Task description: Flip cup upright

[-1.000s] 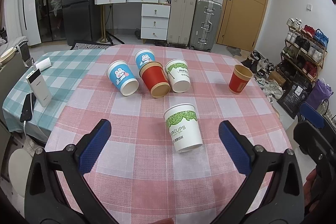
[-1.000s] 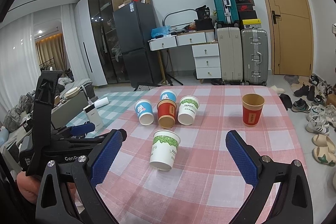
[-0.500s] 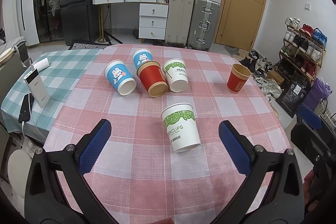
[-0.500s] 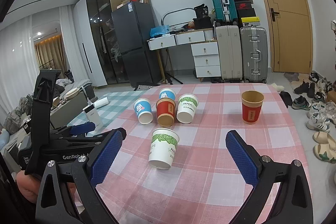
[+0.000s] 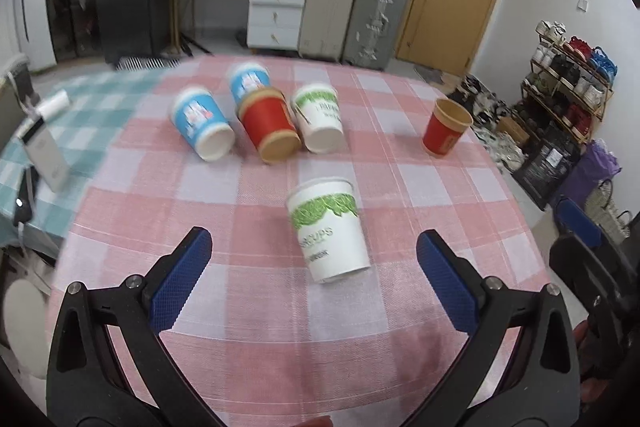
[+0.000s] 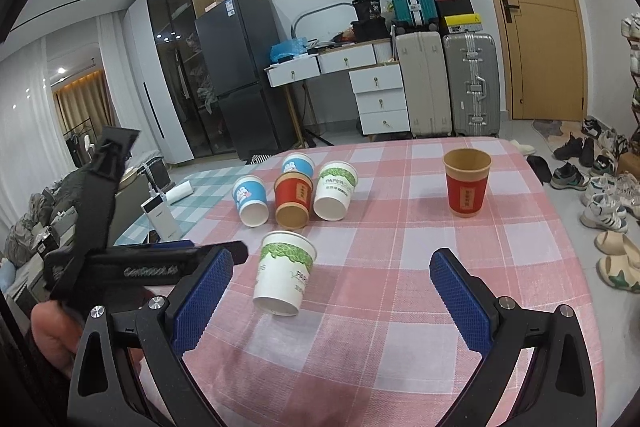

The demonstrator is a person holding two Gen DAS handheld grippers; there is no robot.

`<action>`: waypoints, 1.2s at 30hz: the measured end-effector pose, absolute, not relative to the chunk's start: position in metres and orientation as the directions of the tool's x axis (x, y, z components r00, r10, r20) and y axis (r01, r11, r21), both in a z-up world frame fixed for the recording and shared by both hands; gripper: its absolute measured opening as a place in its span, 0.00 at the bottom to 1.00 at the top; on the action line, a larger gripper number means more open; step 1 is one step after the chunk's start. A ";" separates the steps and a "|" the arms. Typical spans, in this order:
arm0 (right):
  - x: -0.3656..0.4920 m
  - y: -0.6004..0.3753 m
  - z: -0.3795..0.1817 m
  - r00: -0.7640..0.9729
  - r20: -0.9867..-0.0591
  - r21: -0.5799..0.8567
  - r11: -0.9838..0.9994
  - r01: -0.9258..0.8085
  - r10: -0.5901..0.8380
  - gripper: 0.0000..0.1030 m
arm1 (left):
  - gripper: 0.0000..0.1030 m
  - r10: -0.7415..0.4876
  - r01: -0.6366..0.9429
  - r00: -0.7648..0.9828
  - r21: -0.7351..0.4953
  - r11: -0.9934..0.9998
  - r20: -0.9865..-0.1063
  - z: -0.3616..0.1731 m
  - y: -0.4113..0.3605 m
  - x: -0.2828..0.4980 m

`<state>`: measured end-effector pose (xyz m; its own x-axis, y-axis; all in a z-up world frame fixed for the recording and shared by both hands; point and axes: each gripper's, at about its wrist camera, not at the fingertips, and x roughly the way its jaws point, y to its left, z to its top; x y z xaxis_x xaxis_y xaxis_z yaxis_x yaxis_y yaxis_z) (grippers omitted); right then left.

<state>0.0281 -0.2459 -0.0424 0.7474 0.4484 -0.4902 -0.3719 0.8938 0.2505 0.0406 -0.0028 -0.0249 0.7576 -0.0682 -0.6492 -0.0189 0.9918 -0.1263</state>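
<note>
A white cup with a green leaf band (image 5: 329, 229) stands upside down on the pink checked tablecloth (image 5: 420, 195), closest to me; it also shows in the right wrist view (image 6: 283, 274). Behind it stand several more inverted cups: two blue (image 5: 202, 125), a red one (image 5: 271, 129) and a white-green one (image 5: 320, 117). A red cup (image 5: 446, 127) stands upright at the right, also in the right wrist view (image 6: 467, 187). My left gripper (image 5: 314, 271) is open, just short of the near cup. My right gripper (image 6: 332, 291) is open and empty, near the cup.
A teal checked cloth (image 5: 76, 115) covers the table's left part, with a white power bank (image 5: 42, 155) and a phone on it. Suitcases (image 6: 448, 83), drawers and a fridge stand behind the table. A shoe rack (image 5: 568, 83) is on the right.
The left gripper has moved forward and slightly left; the near white-green cup sits closer between its fingers. The right gripper has drifted a little closer. No cup has moved.
</note>
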 end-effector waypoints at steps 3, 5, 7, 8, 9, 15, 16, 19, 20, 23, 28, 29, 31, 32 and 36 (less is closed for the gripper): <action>0.037 -0.251 -0.052 0.738 -0.506 0.262 0.895 -0.360 0.446 0.98 | 0.99 -0.105 -0.039 0.691 -0.182 0.983 -0.716 -0.043 0.001 0.070; 0.043 -0.254 -0.057 0.732 -0.514 0.274 0.895 -0.353 0.446 0.98 | 0.99 -0.110 -0.055 0.642 -0.188 0.981 -0.759 -0.058 0.001 0.093; 0.048 -0.257 -0.063 0.727 -0.521 0.284 0.894 -0.348 0.448 0.98 | 0.99 -0.110 -0.062 0.604 -0.184 0.981 -0.790 -0.074 0.001 0.117; 0.051 -0.258 -0.065 0.723 -0.525 0.288 0.893 -0.345 0.448 0.98 | 0.98 -0.089 -0.075 0.594 -0.166 0.983 -0.799 -0.081 0.002 0.128; 0.054 -0.259 -0.067 0.719 -0.529 0.293 0.892 -0.344 0.451 0.98 | 0.95 -0.079 -0.073 0.573 -0.147 0.986 -0.816 -0.090 0.002 0.137; 0.055 -0.261 -0.071 0.711 -0.536 0.297 0.890 -0.346 0.455 0.98 | 0.56 -0.173 -0.057 0.394 -0.212 0.976 -0.903 -0.142 -0.005 0.174; 0.054 -0.261 -0.071 0.711 -0.534 0.298 0.889 -0.348 0.457 0.98 | 0.56 -0.200 -0.036 0.401 -0.234 0.972 -0.894 -0.141 -0.008 0.175; 0.047 -0.258 -0.065 0.716 -0.524 0.297 0.887 -0.354 0.461 0.98 | 0.55 -0.249 -0.012 0.392 -0.276 0.961 -0.886 -0.138 -0.010 0.179; 0.045 -0.257 -0.062 0.717 -0.520 0.297 0.885 -0.358 0.464 0.98 | 0.55 -0.233 -0.003 0.404 -0.256 0.967 -0.885 -0.133 -0.008 0.179; 0.033 -0.252 -0.051 0.724 -0.501 0.290 0.880 -0.376 0.474 0.98 | 0.55 -0.256 0.019 0.439 -0.276 0.961 -0.862 -0.102 -0.003 0.169; 0.015 -0.238 -0.038 0.721 -0.481 0.293 0.867 -0.404 0.499 0.98 | 0.55 -0.294 0.074 0.504 -0.299 0.951 -0.812 -0.028 0.014 0.124; 0.012 -0.236 -0.036 0.719 -0.479 0.296 0.863 -0.409 0.504 0.98 | 0.55 -0.301 0.075 0.513 -0.308 0.948 -0.804 -0.012 0.024 0.113; 0.005 -0.230 -0.033 0.714 -0.476 0.294 0.858 -0.421 0.513 0.98 | 0.55 -0.322 0.082 0.528 -0.330 0.940 -0.786 0.019 0.041 0.083; 0.002 -0.226 -0.032 0.713 -0.477 0.289 0.858 -0.424 0.513 0.98 | 0.55 -0.331 0.086 0.530 -0.339 0.937 -0.781 0.030 0.048 0.071; -0.013 -0.216 -0.032 0.702 -0.488 0.278 0.854 -0.439 0.519 0.98 | 0.55 -0.349 0.079 0.535 -0.366 0.927 -0.770 0.050 0.078 0.011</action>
<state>-0.0133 -0.2155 -0.0316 0.7016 0.5192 -0.4882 -0.4390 0.8545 0.2778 0.0108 0.0783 0.0500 0.5348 -0.3488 -0.7696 0.0786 0.9274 -0.3657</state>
